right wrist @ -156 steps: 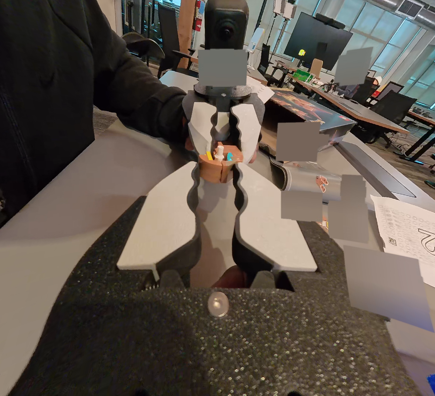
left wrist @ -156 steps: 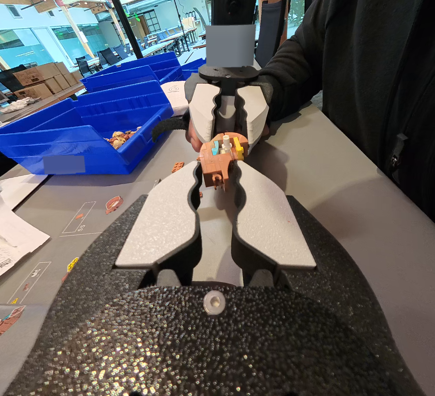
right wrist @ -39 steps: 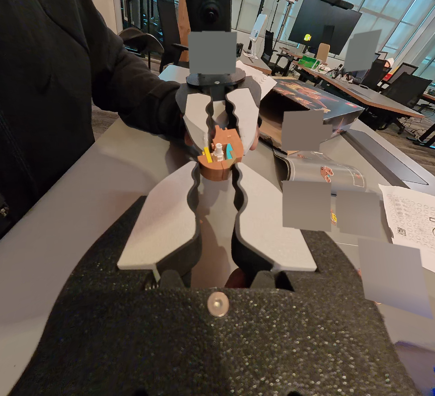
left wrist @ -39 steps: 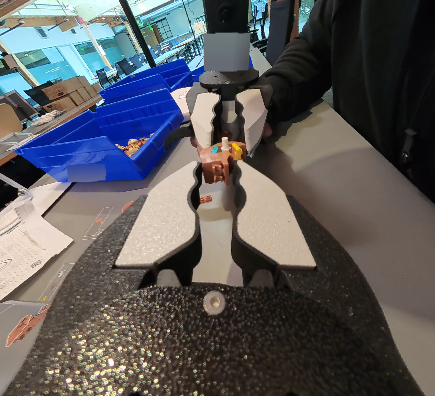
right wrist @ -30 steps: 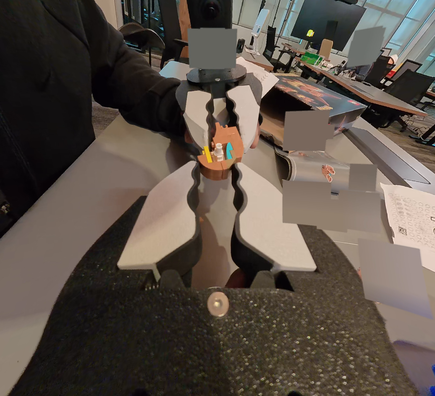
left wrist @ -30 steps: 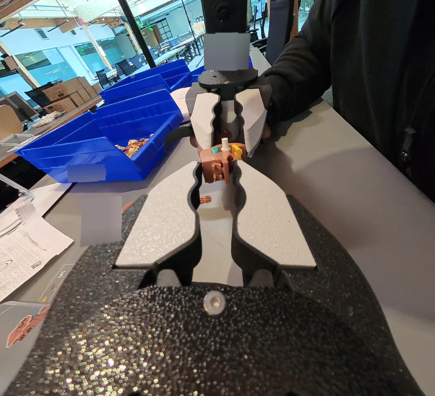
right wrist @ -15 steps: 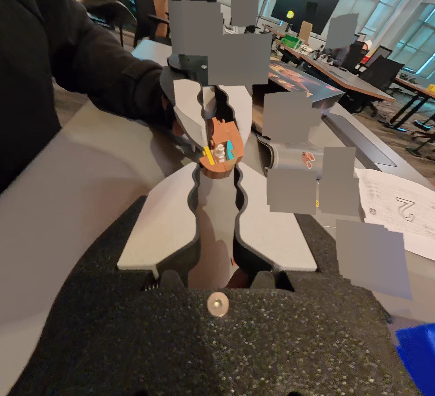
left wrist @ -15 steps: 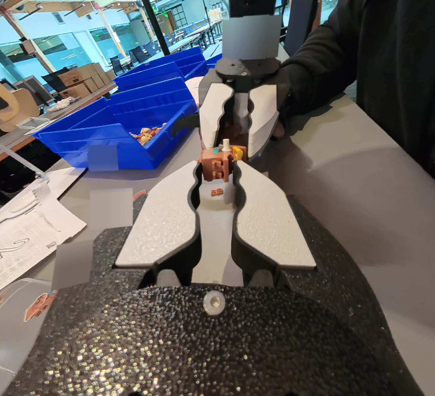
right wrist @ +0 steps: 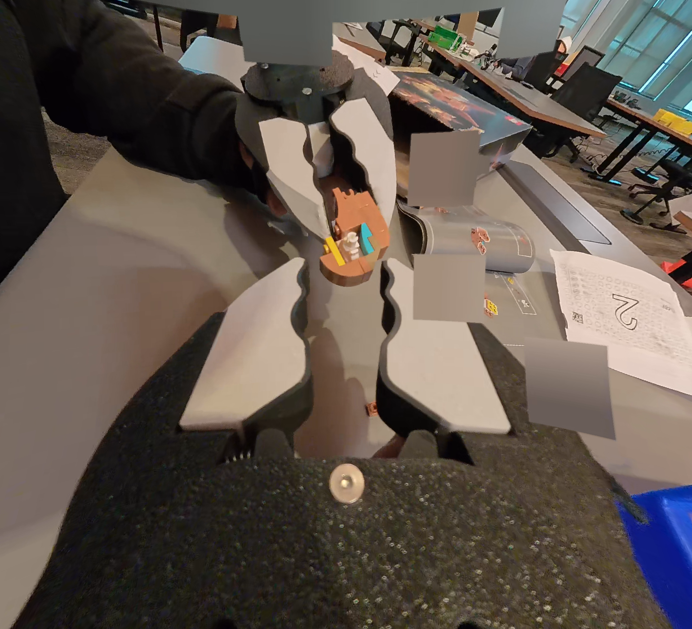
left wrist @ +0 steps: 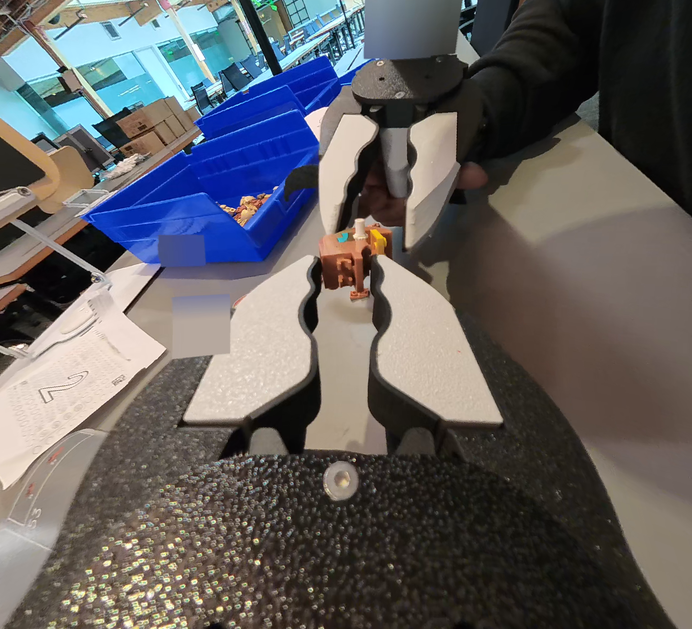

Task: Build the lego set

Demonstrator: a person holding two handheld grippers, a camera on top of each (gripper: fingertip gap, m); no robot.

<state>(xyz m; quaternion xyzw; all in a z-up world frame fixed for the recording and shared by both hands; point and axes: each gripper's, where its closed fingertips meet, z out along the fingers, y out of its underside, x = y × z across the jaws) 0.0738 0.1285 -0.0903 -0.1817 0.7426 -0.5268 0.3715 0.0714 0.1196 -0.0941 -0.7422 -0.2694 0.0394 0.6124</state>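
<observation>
Between my two grippers, up off the grey counter [left wrist: 561,236], sits the little brown brick model [left wrist: 350,259]: a chunky reddish-brown build with one rounded end, a white peg standing up from its top, a yellow piece on one side of the peg and a teal piece on the other. My left gripper [left wrist: 346,270] has its jaws pinching the squarer end, pads tight against both sides. My right gripper [right wrist: 342,266] has its jaws spread, and the rounded end hangs just past its fingertips with a gap on each side, so it isn't gripping anything. The model's long axis runs from one gripper toward the other, rounded end facing my right one.

A tiny brown stud piece [right wrist: 371,409] lies on the counter under the right gripper. Over by the left gripper there's a row of glossy blue plastic bins [left wrist: 179,214], the nearest with a heap of tan and brown bricks in it, plus a printed sheet [left wrist: 63,397]. On the other side there's a curled grey booklet [right wrist: 483,244], another printed sheet [right wrist: 614,315] and a flat dark box [right wrist: 457,102]. The person's black sleeve [left wrist: 543,61] fills the far edge.
</observation>
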